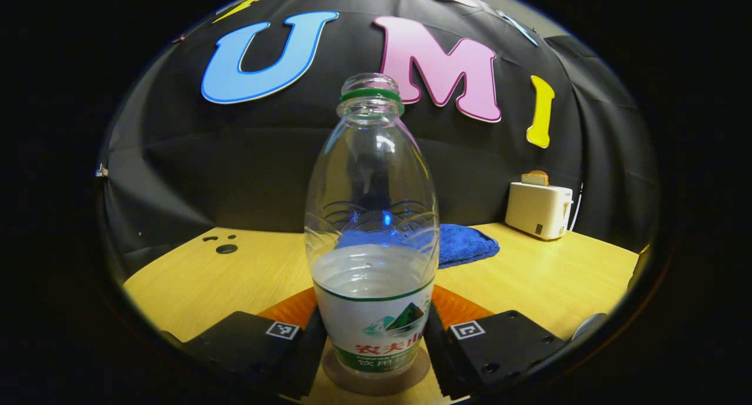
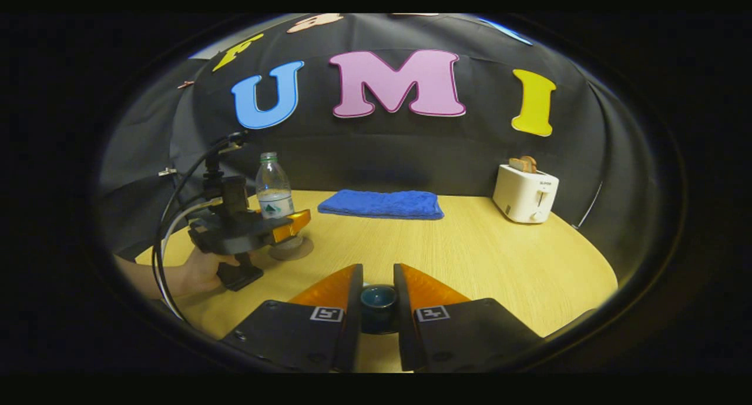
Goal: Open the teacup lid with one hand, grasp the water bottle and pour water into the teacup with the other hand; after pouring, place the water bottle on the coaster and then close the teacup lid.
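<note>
Both jaws narrow: left gripper flanking the water bottle on its coaster, right gripper around the lid.

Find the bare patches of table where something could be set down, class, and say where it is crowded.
Free: the table between cloth, toaster and right gripper; also the strip left of the bottle, toward the holes. Crowded: around the coaster, where the left gripper flanks the bottle.

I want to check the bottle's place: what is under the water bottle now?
The water bottle stands upright on a round brown coaster, which lies on the wooden table. The coaster's rim shows around the bottle's base; its middle is covered by the bottle.
</note>
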### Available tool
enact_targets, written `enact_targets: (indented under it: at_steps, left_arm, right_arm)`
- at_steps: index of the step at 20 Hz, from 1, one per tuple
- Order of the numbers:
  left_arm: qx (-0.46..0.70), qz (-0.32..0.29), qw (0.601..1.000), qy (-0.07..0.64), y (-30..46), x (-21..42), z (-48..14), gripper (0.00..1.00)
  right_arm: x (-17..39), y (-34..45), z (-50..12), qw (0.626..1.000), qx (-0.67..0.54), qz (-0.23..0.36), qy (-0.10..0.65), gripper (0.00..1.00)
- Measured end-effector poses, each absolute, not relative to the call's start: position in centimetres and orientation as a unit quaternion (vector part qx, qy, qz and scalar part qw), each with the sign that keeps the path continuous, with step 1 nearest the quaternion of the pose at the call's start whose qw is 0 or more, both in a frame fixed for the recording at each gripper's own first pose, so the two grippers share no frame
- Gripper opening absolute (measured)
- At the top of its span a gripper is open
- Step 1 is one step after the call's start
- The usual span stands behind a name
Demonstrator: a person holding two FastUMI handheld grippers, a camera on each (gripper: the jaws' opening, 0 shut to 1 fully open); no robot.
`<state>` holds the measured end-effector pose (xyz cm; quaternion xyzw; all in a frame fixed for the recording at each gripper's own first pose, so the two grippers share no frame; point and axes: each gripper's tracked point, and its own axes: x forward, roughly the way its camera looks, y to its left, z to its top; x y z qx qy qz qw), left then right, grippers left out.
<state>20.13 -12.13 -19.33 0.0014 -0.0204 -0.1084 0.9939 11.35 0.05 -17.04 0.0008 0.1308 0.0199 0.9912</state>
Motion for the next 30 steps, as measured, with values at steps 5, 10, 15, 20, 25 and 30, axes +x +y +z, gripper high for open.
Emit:
enact_targets:
  at_steps: [5,10,15,20,25,30]
  left_arm:
    - [0.023,-0.105,0.994,0.001,-11.6,20.2,-20.5,0.81]
    - [0.024,-0.101,0.994,0.013,-11.5,19.8,-20.9,0.82]
    - [0.040,-0.122,0.991,0.033,-11.6,18.2,-21.9,0.93]
    - [0.049,-0.132,0.989,0.054,-11.4,16.8,-22.6,0.94]
    - [0.049,-0.138,0.986,0.079,-10.4,14.6,-23.5,0.94]
    - [0.053,-0.131,0.985,0.096,-8.5,10.9,-23.6,0.95]
  right_arm:
    - [11.4,0.8,-17.1,0.991,-0.005,0.027,0.131,0.30]
    - [11.2,1.0,-16.9,0.991,-0.003,0.029,0.130,0.30]
    - [11.5,0.8,-16.8,0.991,0.000,0.027,0.131,0.30]
    - [11.8,1.2,-16.6,0.991,0.001,0.031,0.129,0.30]
    - [12.2,1.6,-16.3,0.991,0.007,0.034,0.126,0.25]
    - [12.7,1.7,-16.6,0.992,0.003,0.035,0.120,0.30]
